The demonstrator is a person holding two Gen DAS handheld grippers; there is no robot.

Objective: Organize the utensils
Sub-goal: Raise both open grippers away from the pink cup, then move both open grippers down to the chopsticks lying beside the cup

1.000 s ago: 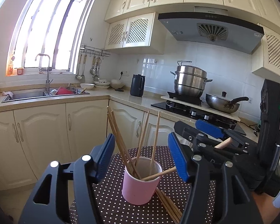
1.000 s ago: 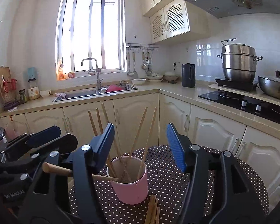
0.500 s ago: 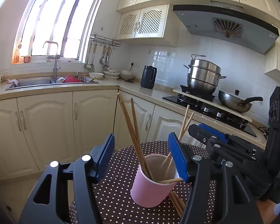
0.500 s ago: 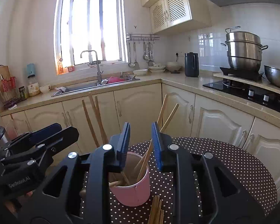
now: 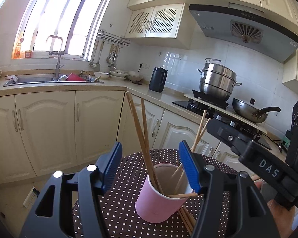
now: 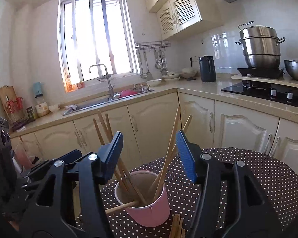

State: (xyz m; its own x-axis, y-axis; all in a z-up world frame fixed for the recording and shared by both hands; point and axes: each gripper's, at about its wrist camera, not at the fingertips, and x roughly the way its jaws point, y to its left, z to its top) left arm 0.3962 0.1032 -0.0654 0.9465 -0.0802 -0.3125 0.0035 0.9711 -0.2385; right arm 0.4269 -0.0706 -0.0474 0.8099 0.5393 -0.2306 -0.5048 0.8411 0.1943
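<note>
A pink cup (image 5: 159, 200) stands on the round dotted table (image 5: 117, 208) with several wooden chopsticks (image 5: 143, 138) leaning in it. One chopstick (image 6: 119, 207) lies across the rim and pokes out sideways. More loose chopsticks (image 6: 176, 226) lie on the cloth beside the cup. My left gripper (image 5: 149, 148) is open, and the cup sits just ahead of its blue pads, untouched. My right gripper (image 6: 149, 138) hovers over the cup; its jaws are opening and grip nothing, with only the standing chopsticks showing in the gap. Each gripper shows at the edge of the other's view.
Cream cabinets (image 5: 49, 130) and a worktop run behind the table, with a sink (image 6: 109, 101) under the window. A black kettle (image 5: 158, 80), a steel steamer pot (image 5: 218, 83) and a wok (image 5: 250, 110) on the hob are at the right.
The right gripper held a chopstick with its tip in the cup; that stick now rests on the rim, let go. Its jaws narrowed, then widened again. The left gripper drew closer to the cup.
</note>
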